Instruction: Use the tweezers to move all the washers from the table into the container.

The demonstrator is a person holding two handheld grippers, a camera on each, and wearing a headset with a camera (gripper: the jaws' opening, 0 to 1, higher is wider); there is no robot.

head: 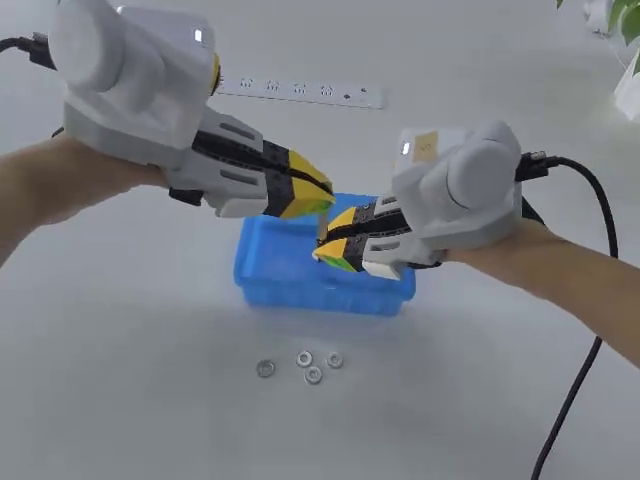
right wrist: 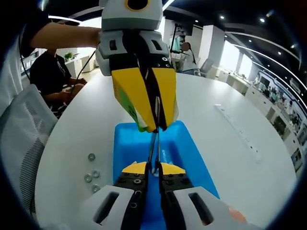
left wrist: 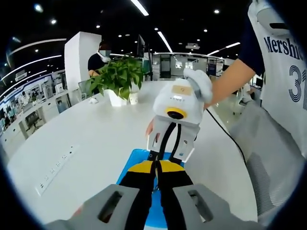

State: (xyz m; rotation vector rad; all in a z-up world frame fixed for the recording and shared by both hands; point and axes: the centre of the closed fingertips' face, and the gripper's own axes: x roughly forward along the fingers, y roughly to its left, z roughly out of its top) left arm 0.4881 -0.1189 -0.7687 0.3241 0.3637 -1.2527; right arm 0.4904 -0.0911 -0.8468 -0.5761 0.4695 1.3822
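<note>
Both grippers meet above the blue container (head: 268, 272), which sits out in the open middle of the counter (head: 110, 390), well in from its edges. The left gripper (head: 318, 197) is pinched narrow on the upper part of the tweezers (right wrist: 154, 146). The right gripper (head: 328, 252) is also closed, with the lower end of the same thin metal strip between its yellow tips. So the tool is held at two places at once and hangs over the container's open top.

The washers (head: 304, 359) are four small metal rings lying flat on the counter, on the side of the container nearer the counter's edge by me. Three are bunched together and one is a little apart.

I judge the tweezers light, springy and slick. They can twist or slide between flat jaws, so I want one gripper across both legs partway along. There a squeeze closes the points, while a hold at the joined end will not work them.

The washers look thin, hard and light (awkward, since they sit flush on a smooth top). I expect to take each one across its rim, one point through the hole and one outside. A loose grip may let a ring skate away across the counter.
</note>
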